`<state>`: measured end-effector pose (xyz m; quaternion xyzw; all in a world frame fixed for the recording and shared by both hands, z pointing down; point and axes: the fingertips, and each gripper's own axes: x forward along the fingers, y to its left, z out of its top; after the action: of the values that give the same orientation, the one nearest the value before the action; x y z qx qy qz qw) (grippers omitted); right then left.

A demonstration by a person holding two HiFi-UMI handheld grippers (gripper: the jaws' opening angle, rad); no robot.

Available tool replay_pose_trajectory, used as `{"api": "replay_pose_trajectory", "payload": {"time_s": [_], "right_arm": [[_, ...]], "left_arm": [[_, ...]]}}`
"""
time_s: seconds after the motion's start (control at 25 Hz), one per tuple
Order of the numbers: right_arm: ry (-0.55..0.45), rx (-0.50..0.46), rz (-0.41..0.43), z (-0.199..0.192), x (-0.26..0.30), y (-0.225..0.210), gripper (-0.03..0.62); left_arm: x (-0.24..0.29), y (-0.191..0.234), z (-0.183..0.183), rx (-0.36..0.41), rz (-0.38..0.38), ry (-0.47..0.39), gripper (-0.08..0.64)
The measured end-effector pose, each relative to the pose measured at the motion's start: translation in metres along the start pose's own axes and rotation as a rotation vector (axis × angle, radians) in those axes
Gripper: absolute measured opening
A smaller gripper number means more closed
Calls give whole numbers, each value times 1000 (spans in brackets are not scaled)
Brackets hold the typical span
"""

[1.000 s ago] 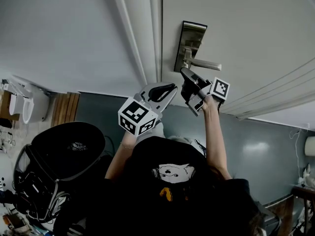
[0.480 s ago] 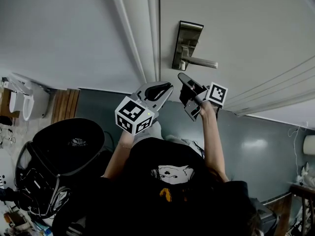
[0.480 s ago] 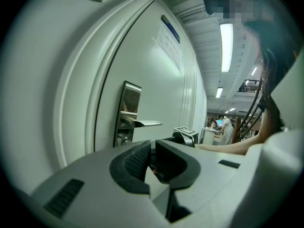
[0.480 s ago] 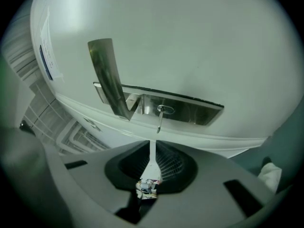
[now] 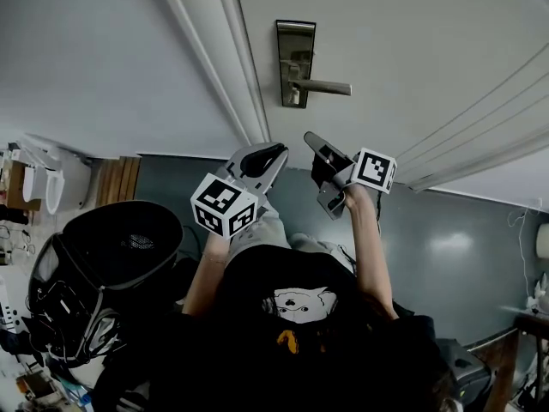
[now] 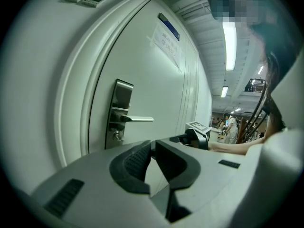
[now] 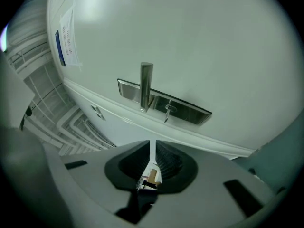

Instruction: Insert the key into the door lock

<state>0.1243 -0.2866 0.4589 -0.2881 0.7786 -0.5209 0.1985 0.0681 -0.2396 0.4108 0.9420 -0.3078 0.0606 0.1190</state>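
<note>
Key (image 7: 167, 113) seemingly in lock (image 7: 185, 109); apart from right gripper (image 7: 151, 148) fingers (image 7: 134, 161) (closed).

No wording could be read. A paper notice (image 6: 167, 42) with a blue strip hung on the door (image 6: 142, 75), its print too small to make out; the marker cubes (image 5: 223, 206) carried only black-and-white squares.

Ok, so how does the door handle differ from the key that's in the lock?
The door handle is a long lever; the key is far smaller. The handle runs sideways along the door, while the key pokes straight out from the metal plate. The handle sits higher on that plate, the key just under it. Both look like silver metal and share the same plate.
</note>
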Motion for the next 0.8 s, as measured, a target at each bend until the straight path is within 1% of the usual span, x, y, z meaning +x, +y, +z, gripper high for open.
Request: {"api": "replay_pose_trajectory", "payload": {"time_s": [0.08, 0.2, 0.52, 0.6, 0.8], "right_arm": [[1, -19, -4, -3, -8, 8, 28], [-3, -50, -35, -8, -19, 14, 28], [-6, -159, -110, -26, -33, 18, 28], [-5, -163, -124, -30, -35, 14, 28], [-10, -135, -139, -37, -38, 5, 28]], "left_arm": [[-2, -13, 0, 1, 0, 9, 35], [-7, -28, 0, 7, 2, 29, 35], [-16, -45, -16, 8, -2, 95, 35], [-16, -48, -19, 6, -9, 106, 35], [-21, -52, -28, -7, -16, 130, 35]]}}
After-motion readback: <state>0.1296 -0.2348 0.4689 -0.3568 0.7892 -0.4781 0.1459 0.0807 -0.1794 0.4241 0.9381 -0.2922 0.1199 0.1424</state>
